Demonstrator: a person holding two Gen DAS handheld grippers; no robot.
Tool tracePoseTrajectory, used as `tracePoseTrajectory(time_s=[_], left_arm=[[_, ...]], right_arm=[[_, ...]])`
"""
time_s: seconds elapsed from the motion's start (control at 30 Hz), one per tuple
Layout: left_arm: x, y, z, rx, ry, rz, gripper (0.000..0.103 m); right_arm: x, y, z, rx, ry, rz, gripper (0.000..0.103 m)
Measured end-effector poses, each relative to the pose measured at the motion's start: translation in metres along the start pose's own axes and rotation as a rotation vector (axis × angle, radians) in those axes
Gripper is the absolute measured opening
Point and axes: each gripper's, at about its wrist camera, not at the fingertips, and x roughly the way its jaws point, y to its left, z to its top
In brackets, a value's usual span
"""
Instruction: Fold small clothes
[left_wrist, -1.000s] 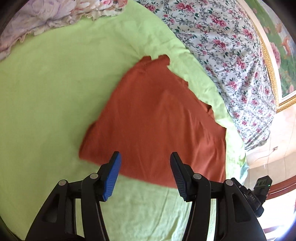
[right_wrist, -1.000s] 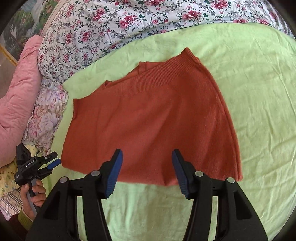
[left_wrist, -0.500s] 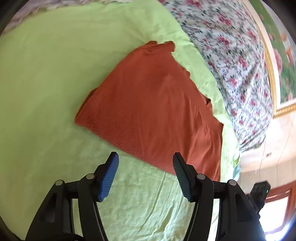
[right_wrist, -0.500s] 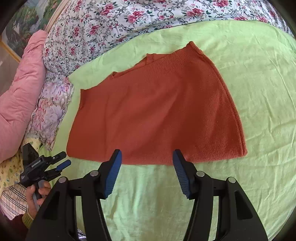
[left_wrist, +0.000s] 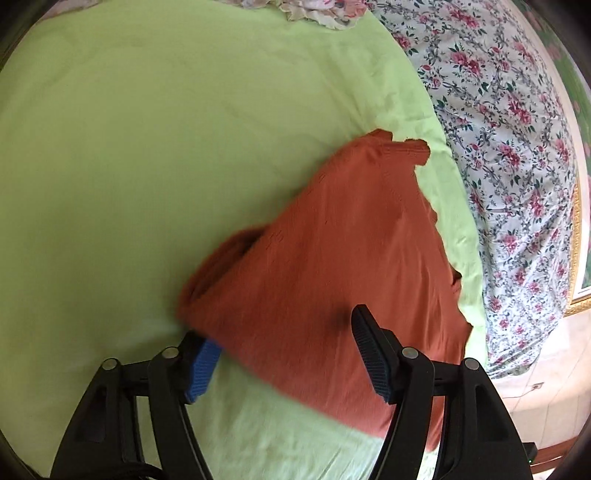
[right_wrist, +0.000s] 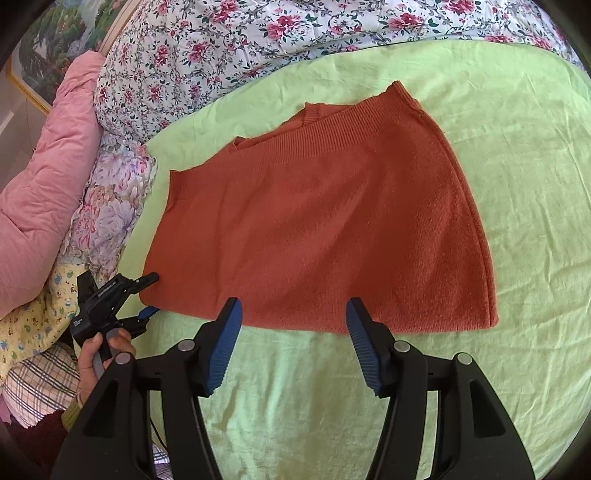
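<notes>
Left wrist view. Rust-orange knitted garment (left_wrist: 340, 266), folded, lies on a light green bedsheet (left_wrist: 147, 147). Left gripper (left_wrist: 284, 354) sits low at the garment's near corner, jaws set wide. The blue-padded finger on the left side (left_wrist: 201, 367) is partly tucked under the cloth edge; the other finger (left_wrist: 369, 354) stands above the fabric (a small dark shadow on the knit just beside its tip). Whether either pad presses the cloth I cannot tell; the near edge is blurred. Beyond the garment, a white bedcover with pink flower print (left_wrist: 517, 166) runs along the far side of the sheet.

Right wrist view. The same garment (right_wrist: 325, 229) lies flat in the middle of the green sheet (right_wrist: 517, 147), ribbed band on the far edge, folded edge nearest the camera. Right gripper (right_wrist: 291, 321) hovers at that near edge, jaws wide, holding nothing; both blue tips sit just at the hem line. At the garment's left corner the left gripper (right_wrist: 149, 295) appears, one black finger above the corner and a blue pad below it, held in a bare hand (right_wrist: 99, 354). A pink quilted pillow (right_wrist: 40, 184) and a pale flower-print cushion (right_wrist: 107, 206) lie off the sheet's left side.
</notes>
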Motion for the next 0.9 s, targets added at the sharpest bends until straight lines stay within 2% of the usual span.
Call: tracePoseTrajectory(time_s=[0.07, 0.1, 0.17, 0.2, 0.23, 0.33, 0.47, 0.6, 0.8, 0.9], left_arm=[[0.005, -0.008, 0.007, 0.021, -0.013, 0.014, 0.068], [0.006, -0.011, 0.009, 0.027, -0.016, 0.016, 0.064], [0.009, -0.016, 0.013, 0.044, -0.019, 0.015, 0.043], [0.012, -0.020, 0.015, 0.057, -0.009, 0.005, 0.026], [0.014, -0.025, 0.016, 0.076, 0.003, 0.000, 0.017], [0.008, -0.049, 0.014, 0.175, -0.023, 0.001, 0.014], [-0.006, -0.091, 0.004, 0.320, -0.056, -0.050, 0.012], [-0.016, -0.145, -0.020, 0.471, -0.066, -0.110, 0.011], [-0.003, -0.220, -0.088, 0.718, 0.005, -0.203, 0.011], [0.025, -0.234, -0.127, 0.829, 0.068, -0.171, 0.011]], right_arm=[[0.003, -0.003, 0.003, 0.002, 0.008, 0.004, 0.060], [0.005, -0.006, 0.005, 0.009, 0.009, 0.006, 0.060], [0.006, -0.010, 0.008, 0.023, 0.006, 0.010, 0.060], [0.007, -0.012, 0.010, 0.030, 0.005, 0.011, 0.060], [0.007, -0.014, 0.012, 0.032, 0.004, 0.013, 0.060], [0.007, -0.018, 0.017, 0.031, 0.000, 0.014, 0.060], [0.005, -0.029, 0.026, 0.045, -0.013, 0.013, 0.060], [0.005, -0.041, 0.036, 0.069, -0.024, 0.024, 0.060], [0.003, -0.059, 0.060, 0.117, -0.051, 0.067, 0.060], [0.013, -0.068, 0.072, 0.161, -0.027, 0.119, 0.060]])
